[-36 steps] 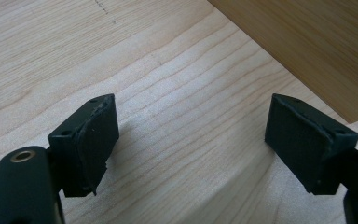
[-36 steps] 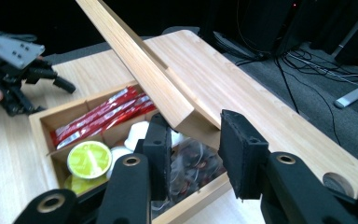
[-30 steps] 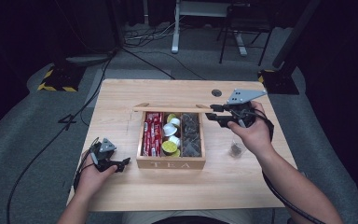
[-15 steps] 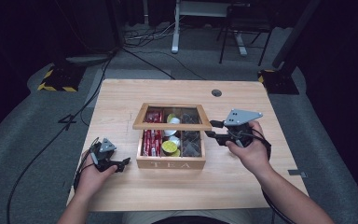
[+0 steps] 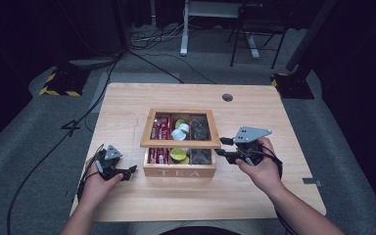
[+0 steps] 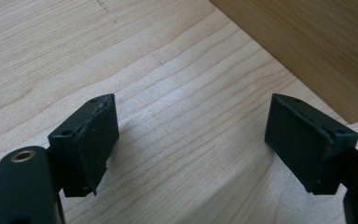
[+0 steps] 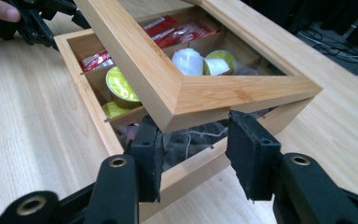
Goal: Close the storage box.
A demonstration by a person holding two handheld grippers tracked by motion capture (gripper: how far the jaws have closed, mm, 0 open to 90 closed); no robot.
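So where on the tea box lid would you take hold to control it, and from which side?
The lid is half lowered, its hinge at the far side. Best at the free front rail near the right corner, coming from the right claw side, jaws above and below the flat frame. In the right gripper view, that claw's open jaws sit just under that corner.

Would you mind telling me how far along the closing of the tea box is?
Partway. The tea box is already filled with packets and capsules. In hand: the right gripper props the lid's front corner, which is tilted low but not shut. The left gripper rests open on the table. Left: seating the lid flat.
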